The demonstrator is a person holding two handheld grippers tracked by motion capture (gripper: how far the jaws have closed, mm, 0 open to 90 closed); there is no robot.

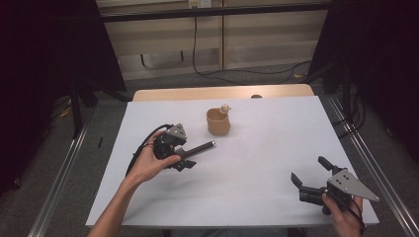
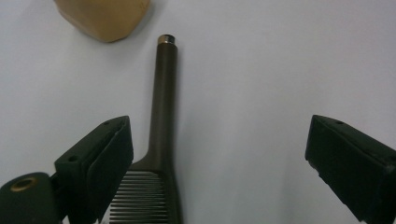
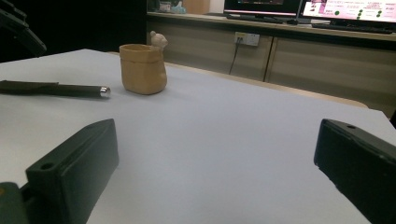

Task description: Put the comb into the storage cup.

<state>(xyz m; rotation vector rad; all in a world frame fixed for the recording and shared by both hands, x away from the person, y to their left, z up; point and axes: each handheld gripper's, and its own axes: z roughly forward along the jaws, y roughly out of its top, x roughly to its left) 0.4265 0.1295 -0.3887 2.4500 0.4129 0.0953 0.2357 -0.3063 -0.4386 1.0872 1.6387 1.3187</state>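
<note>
- White sheeting covers the surface [image 1: 247,163], which fills the middle of the high view; a wooden edge shows along its far side, and dark curtains stand at the upper left and upper right of the frame.
- Beyond the surface, pale cabinet fronts run across the top of the frame, with a black cable hanging down over them.
- Left tongs [image 1: 184,159] sit left of centre in the high view, held in the person's left hand [image 1: 150,163]. Their jaws stand wide apart in the left gripper view.
- A dark comb [image 2: 161,140] lies flat on the surface between those open jaws, closer to the jaw at the lower left of that frame. Whether that jaw touches the comb I cannot tell.
- The comb's teeth show at the bottom centre of the left gripper view; its slim handle runs up the frame and ends in a small metal tip just below and beside the tan cup [image 2: 105,18].
- In the high view the tan cup [image 1: 218,122] stands upright just above the frame's centre, near the comb's tip but apart from it. A small pale figure sits on its rim.
- Right tongs [image 1: 309,174] are at the lower right of the high view, held in the right hand [image 1: 343,215], well apart from the comb and cup. Their jaws are spread wide, with nothing between them.
- The right gripper view shows the cup [image 3: 142,69] at the upper left, with the comb's handle lying left of it.
</note>
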